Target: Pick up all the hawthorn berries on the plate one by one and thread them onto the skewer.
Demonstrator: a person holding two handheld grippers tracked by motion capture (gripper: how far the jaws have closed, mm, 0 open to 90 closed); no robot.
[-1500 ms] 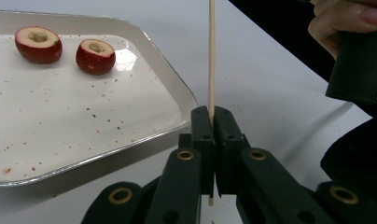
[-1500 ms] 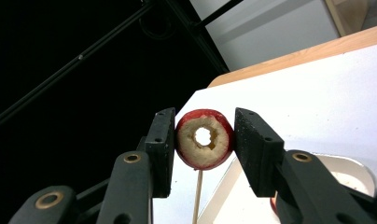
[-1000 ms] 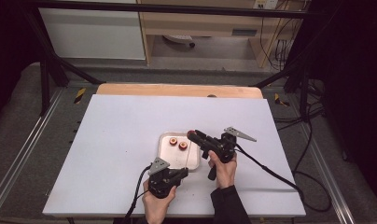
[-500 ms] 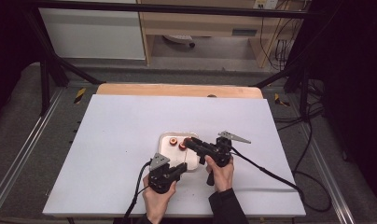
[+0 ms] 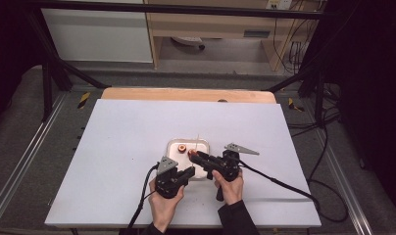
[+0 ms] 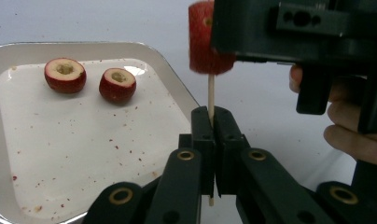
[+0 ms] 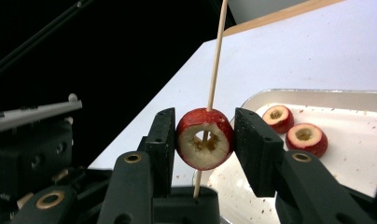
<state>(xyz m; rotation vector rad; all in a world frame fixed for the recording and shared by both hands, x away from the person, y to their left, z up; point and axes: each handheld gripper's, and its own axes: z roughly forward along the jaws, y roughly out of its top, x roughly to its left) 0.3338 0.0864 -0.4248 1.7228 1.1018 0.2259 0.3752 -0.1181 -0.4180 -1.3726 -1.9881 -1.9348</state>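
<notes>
My left gripper (image 6: 212, 122) has its jaws clamped together on the lower part of a thin wooden skewer (image 6: 211, 95), which stands upright between the pads. My right gripper (image 7: 203, 140) is closed on a cored red fruit (image 7: 204, 138), one pad on each side, and the skewer (image 7: 216, 60) runs through the fruit's hollowed middle. The same fruit (image 6: 206, 39) sits on the stick just above my left jaws, with bare stick between them.

From the high view, both grippers sit close together near the front edge of the white table (image 5: 127, 147): left gripper (image 5: 188, 172), right gripper (image 5: 195, 155), jaws over the near edge of a white tray (image 5: 174, 147).

Two more cored red fruits (image 6: 65, 75) (image 6: 117, 85) lie side by side in the tray (image 6: 84, 149), cut holes up, not touching. Red specks are scattered over the tray floor.
</notes>
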